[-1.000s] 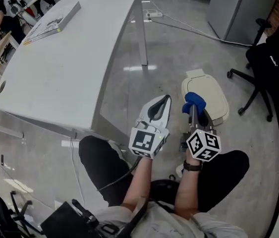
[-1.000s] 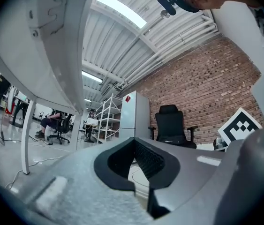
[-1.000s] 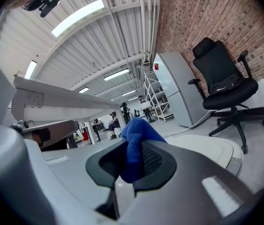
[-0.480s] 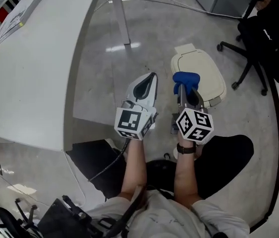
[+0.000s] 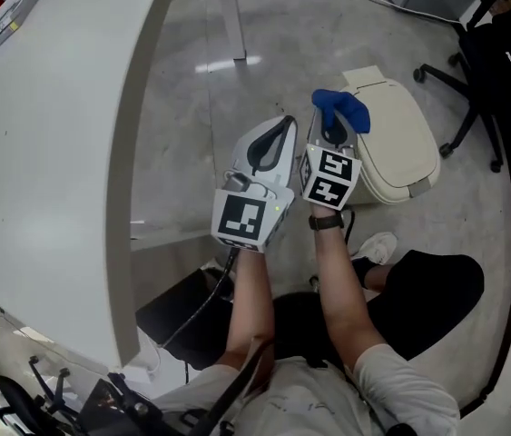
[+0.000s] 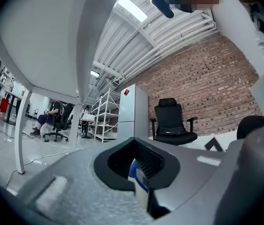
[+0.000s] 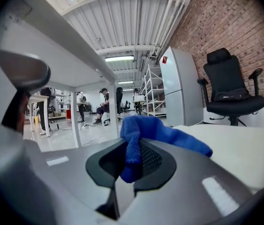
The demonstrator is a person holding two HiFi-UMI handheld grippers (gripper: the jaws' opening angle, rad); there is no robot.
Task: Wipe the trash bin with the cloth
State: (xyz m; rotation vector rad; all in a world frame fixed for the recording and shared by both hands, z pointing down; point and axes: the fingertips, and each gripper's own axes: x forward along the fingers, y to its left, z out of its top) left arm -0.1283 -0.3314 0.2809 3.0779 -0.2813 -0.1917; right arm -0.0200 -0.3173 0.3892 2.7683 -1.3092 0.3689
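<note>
Because our right gripper [image 5: 332, 131] is clamped on only one fold of the blue cloth [image 5: 339, 109], which hangs at the left edge of the cream trash bin [image 5: 400, 143] on the floor, a hard wipe could tug it loose or shove the bin away. Our left gripper [image 5: 276, 134], pinched closed on nothing, steadies nothing. Since half a second ago, the two grippers have drawn closer together.
</note>
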